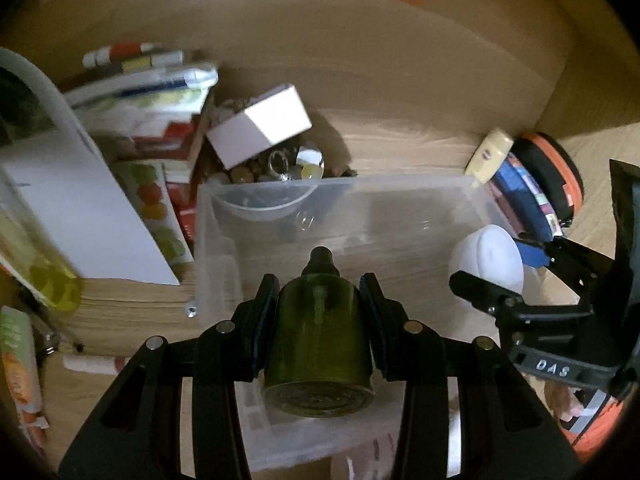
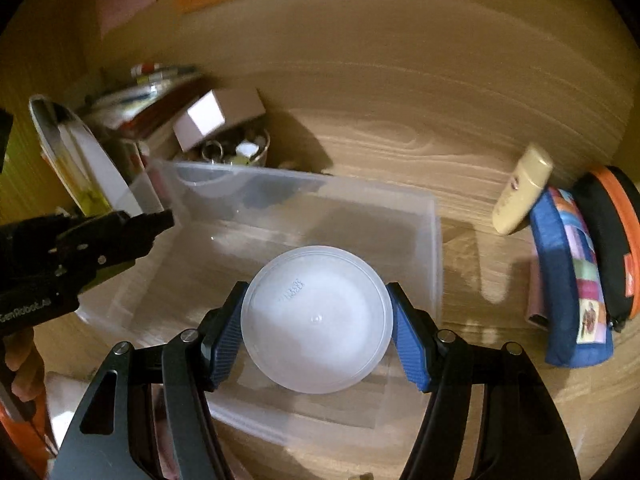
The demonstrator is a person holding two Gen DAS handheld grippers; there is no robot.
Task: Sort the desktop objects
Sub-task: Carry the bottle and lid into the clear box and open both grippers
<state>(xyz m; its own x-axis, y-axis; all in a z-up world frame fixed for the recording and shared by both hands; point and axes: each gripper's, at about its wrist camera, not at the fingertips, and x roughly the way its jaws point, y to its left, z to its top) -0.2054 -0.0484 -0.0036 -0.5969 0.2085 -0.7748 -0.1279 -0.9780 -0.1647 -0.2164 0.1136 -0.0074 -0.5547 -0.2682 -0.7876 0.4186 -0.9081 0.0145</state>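
Note:
My left gripper is shut on a dark green bottle with a black cap, held over the clear plastic bin. My right gripper is shut on a round white jar, seen bottom-on, also over the bin. In the left wrist view the jar and the right gripper show at the right. In the right wrist view the left gripper's fingers show at the left; the bottle is hidden there.
A white box rests on a bowl of small trinkets behind the bin. Books and papers pile at the left. A cream tube, a blue pouch and a black-orange case lie right.

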